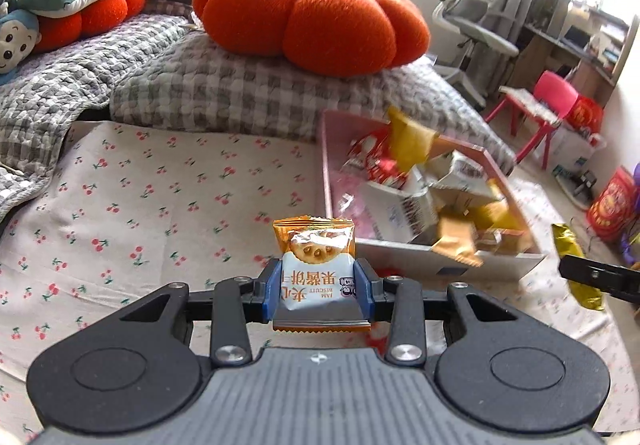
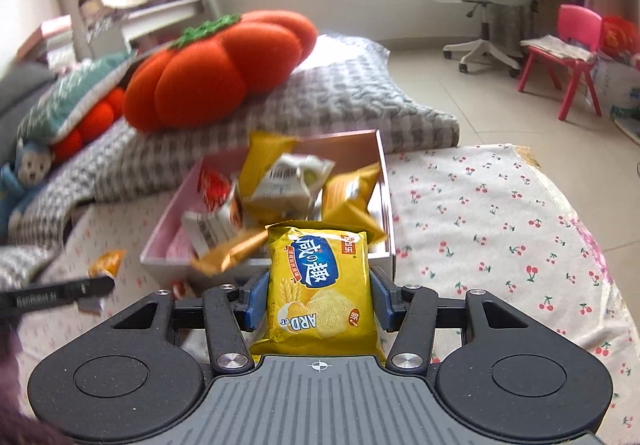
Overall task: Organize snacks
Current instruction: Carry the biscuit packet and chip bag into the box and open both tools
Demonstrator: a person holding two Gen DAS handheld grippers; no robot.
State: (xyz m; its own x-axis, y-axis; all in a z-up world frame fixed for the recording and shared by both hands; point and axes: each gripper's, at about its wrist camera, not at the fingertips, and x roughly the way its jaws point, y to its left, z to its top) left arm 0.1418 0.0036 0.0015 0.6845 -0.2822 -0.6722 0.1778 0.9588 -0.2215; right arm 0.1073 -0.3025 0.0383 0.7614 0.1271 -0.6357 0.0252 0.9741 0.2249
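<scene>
Reading "JAM BISCUIT", an orange-and-white packet [image 1: 315, 269] sits clamped upright in the left gripper [image 1: 320, 291] jaws. The right gripper [image 2: 319, 299] jaws clamp a yellow packet [image 2: 320, 285] marked "ARD". Both are held above the cherry-print bed [image 1: 152, 205], near the pink box [image 1: 326, 165] of jumbled snacks.

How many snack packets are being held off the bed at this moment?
2. A jam biscuit packet sits in the left gripper; a yellow cracker packet in the right gripper. Others lie in the pink box.
</scene>
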